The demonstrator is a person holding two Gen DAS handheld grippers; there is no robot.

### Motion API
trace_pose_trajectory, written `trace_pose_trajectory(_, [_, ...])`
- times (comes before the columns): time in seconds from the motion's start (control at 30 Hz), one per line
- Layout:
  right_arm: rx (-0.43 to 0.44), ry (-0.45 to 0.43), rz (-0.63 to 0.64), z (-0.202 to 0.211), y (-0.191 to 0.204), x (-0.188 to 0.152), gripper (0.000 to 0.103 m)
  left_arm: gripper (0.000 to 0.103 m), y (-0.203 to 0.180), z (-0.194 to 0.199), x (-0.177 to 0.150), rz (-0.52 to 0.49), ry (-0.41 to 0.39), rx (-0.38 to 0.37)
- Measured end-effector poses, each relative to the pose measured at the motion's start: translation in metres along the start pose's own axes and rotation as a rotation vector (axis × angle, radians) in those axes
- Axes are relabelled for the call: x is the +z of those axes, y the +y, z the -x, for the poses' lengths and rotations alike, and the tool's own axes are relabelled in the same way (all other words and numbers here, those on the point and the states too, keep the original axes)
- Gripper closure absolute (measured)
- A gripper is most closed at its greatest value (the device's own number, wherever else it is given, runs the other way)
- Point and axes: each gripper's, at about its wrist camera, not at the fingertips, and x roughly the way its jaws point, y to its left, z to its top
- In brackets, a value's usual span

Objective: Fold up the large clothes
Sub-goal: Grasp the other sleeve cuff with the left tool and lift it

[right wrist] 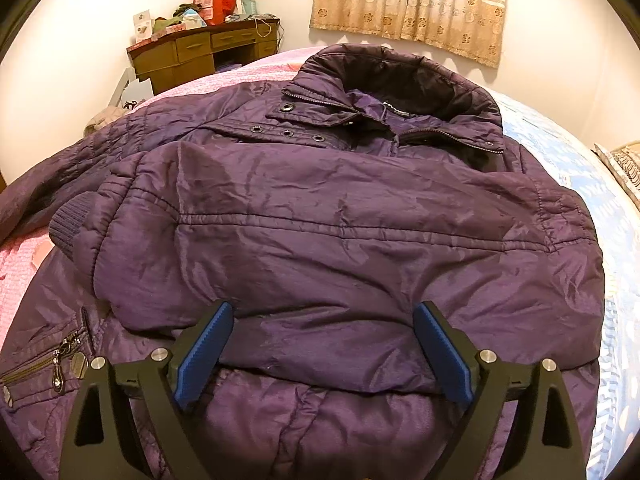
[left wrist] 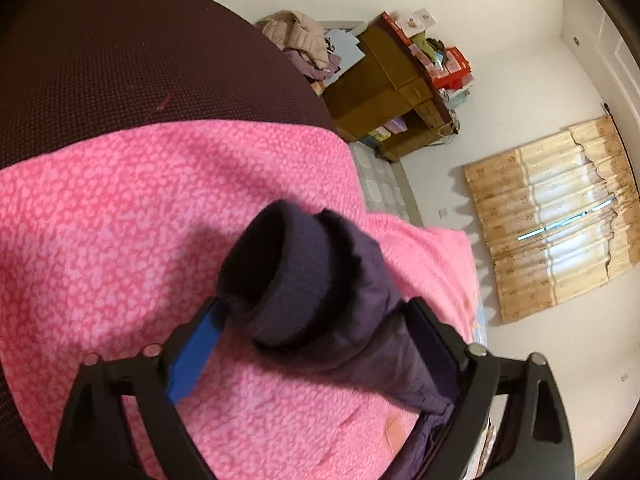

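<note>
A purple padded jacket (right wrist: 340, 220) lies front up on the bed, collar (right wrist: 400, 80) at the far end. One sleeve is folded across its chest, ribbed cuff (right wrist: 66, 224) to the left. My right gripper (right wrist: 324, 308) stands open just above that folded sleeve's near edge, with nothing pinched. In the left wrist view the other sleeve (left wrist: 372, 320) sticks up between the wide jaws of my left gripper (left wrist: 316, 308), its dark cuff (left wrist: 280, 264) over the pink blanket (left wrist: 140, 220). The sleeve leans on and hides the right finger. The blue left pad (left wrist: 192, 356) shows bare, only its tip near the cuff.
A wooden desk (right wrist: 200, 52) piled with boxes stands against the far wall, beside a curtained window (right wrist: 420, 4). Light blue bedding (right wrist: 600, 240) lies right of the jacket. A dark maroon cover (left wrist: 120, 60) lies beyond the pink blanket, with a heap of clothes (left wrist: 300, 40) behind it.
</note>
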Motion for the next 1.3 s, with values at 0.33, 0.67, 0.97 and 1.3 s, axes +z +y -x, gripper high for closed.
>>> trace_pose_trajectory(0.33, [0.007, -0.001, -0.011, -0.001, -0.002, 0.0, 0.009, 0.067, -0.002, -0.009, 0.003, -0.079, -0.026, -0.004])
trace_pose_trajectory(0.67, [0.052, -0.027, -0.063, 0.011, -0.015, 0.004, 0.009, 0.072, -0.047, 0.036, 0.003, -0.15, -0.069, -0.172])
trace_pose_trajectory(0.97, [0.129, -0.192, -0.109, 0.093, -0.046, -0.007, 0.009, 0.072, -0.167, 0.074, -0.012, -0.329, -0.119, -0.372])
trace_pose_trajectory(1.3, [0.097, -0.267, -0.208, 0.143, -0.103, -0.052, 0.009, 0.072, -0.318, 0.084, -0.131, -0.797, -0.21, -0.499])
